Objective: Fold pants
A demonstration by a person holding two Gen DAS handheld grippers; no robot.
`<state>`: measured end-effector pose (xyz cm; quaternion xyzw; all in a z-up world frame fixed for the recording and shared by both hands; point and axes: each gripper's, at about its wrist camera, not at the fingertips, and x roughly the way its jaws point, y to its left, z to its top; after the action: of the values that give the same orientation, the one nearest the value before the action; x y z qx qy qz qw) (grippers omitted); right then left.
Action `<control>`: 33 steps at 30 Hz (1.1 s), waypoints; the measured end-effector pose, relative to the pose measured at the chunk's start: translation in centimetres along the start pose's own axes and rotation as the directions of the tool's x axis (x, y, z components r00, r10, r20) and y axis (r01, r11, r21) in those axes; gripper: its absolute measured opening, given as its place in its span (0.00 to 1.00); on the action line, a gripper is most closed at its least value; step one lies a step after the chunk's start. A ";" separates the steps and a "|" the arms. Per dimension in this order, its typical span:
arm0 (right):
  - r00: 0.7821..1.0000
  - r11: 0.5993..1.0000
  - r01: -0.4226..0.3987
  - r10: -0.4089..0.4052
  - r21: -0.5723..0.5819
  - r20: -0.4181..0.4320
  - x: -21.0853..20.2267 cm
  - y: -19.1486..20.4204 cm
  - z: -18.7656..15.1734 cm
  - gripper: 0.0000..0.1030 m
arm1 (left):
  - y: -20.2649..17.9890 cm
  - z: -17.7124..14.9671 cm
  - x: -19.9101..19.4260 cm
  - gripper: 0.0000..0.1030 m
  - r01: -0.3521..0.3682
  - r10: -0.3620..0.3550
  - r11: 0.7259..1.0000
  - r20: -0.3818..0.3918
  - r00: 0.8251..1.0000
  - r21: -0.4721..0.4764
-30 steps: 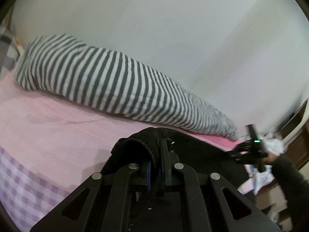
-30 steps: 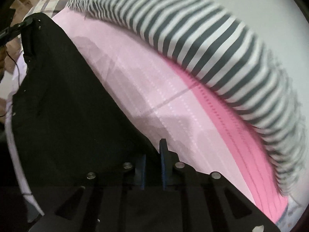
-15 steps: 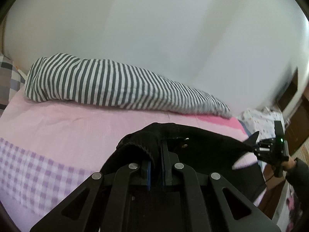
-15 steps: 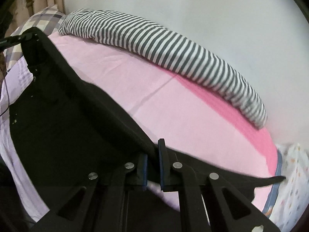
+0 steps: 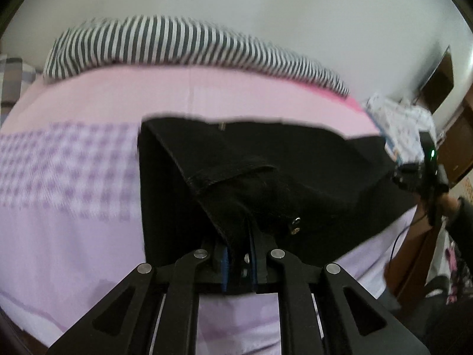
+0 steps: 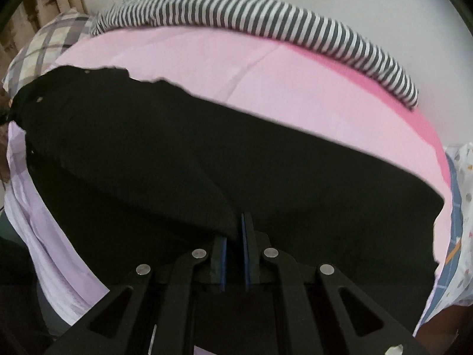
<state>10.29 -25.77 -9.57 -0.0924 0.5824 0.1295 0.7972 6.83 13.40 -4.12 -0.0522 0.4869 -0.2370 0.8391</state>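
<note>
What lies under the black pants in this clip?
Under the black pants is the bed's pink sheet, turning lilac gingham toward the near edge. Whatever lies directly beneath the fabric is covered; both grippers clamp its edge.

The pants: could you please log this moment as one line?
left gripper: opening, cloth between | right gripper: shut on black pants | pants: spread over pink bed sheet

Pants' (image 6: 207, 162) lower part beyond frame

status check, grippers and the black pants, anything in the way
Left gripper jaws opening, black fabric pants between them. Right gripper shut on pants. Pants spread on pink bedsheet. Nothing in the way.
</note>
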 end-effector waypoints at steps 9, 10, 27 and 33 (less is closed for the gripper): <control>1.000 0.996 0.013 -0.015 0.086 0.014 0.9 -0.3 -1.2 0.24 | -0.7 -1.6 1.2 0.30 -0.087 0.088 0.996 -0.116 0.989 0.013; 0.999 0.995 0.024 -0.026 0.093 0.019 0.7 -0.2 -1.4 0.30 | -0.7 -1.8 1.1 0.32 -0.096 0.097 0.995 -0.122 0.988 0.009; 0.973 0.913 -0.205 0.150 0.353 0.177 -3.5 -0.1 -4.6 0.57 | 1.9 -5.9 -3.5 0.48 0.164 -0.228 0.851 -0.070 0.971 -0.498; 0.960 0.875 -0.262 0.194 0.408 0.201 -3.3 0.0 -5.4 0.57 | 1.7 -5.0 -1.8 0.48 0.256 -0.303 0.744 0.030 0.952 -0.617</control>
<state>4.44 -27.69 -8.05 0.1657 0.5401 0.0978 0.8193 2.49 16.45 -5.85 -0.3857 0.5540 -0.1906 0.7127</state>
